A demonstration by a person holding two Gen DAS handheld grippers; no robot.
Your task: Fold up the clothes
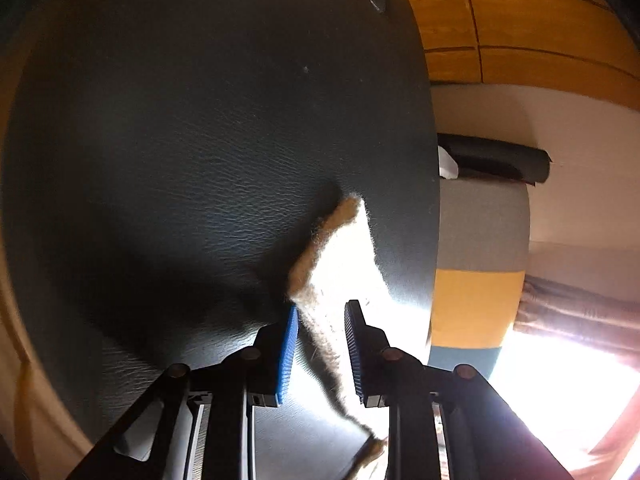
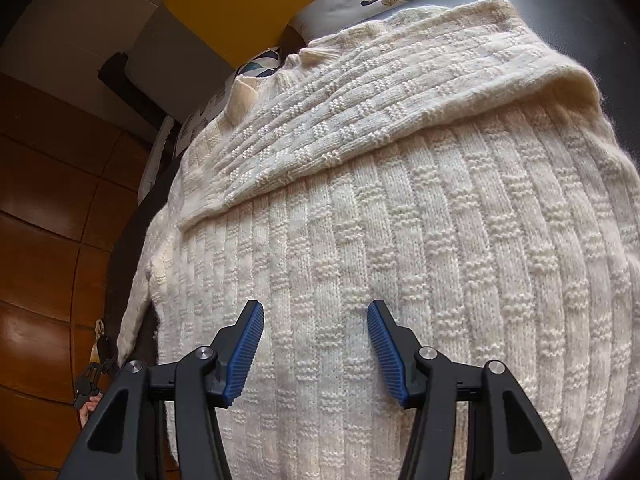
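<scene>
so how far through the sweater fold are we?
Done: one sleeve lies folded across the cream sweater on the black table. In hand: the left gripper has a knit edge between its fingers, pads not visibly pressing; the right gripper hovers open over the body. Left: remaining folds, body still spread flat.

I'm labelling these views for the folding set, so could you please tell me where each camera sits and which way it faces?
Left wrist: on the left gripper, facing down at the black tabletop; own jaws flank a cream sweater edge, no pad pressing it.
Right wrist: on the right gripper, facing down at the sweater's body, a sleeve folded across; own jaws open above the knit.
Shared: sweater, tabletop, wood panelling.
</scene>
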